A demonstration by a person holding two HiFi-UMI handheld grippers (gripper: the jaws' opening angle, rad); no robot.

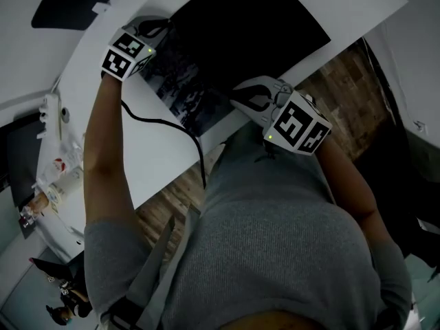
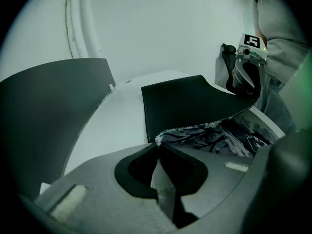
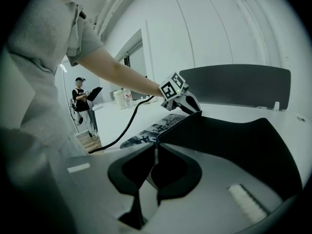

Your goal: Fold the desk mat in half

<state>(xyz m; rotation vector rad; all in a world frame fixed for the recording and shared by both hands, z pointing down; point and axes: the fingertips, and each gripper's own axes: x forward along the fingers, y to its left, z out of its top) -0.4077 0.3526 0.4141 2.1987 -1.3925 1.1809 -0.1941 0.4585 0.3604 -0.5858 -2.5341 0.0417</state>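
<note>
White table (image 1: 158, 160) under everything. Desk mat (image 1: 261, 33) lies on it part-folded: near edge raised, black underside turned up ahead of both sets of fingers, printed face (image 1: 192, 98) showing below and between them. Left gripper (image 1: 162, 26) pinched narrow on one raised corner, mat edge right at its fingertips. Right gripper (image 1: 240, 96) pinched the same way on the other corner. Black cable (image 1: 184, 128) trails behind the left fingers toward the person. Step in hand, as I read it: carrying the gripped edge over toward the far edge. Next move calls for both corners travelling level and together, then lowering onto the far corners; uneven pace would likely skew the crease.
</note>
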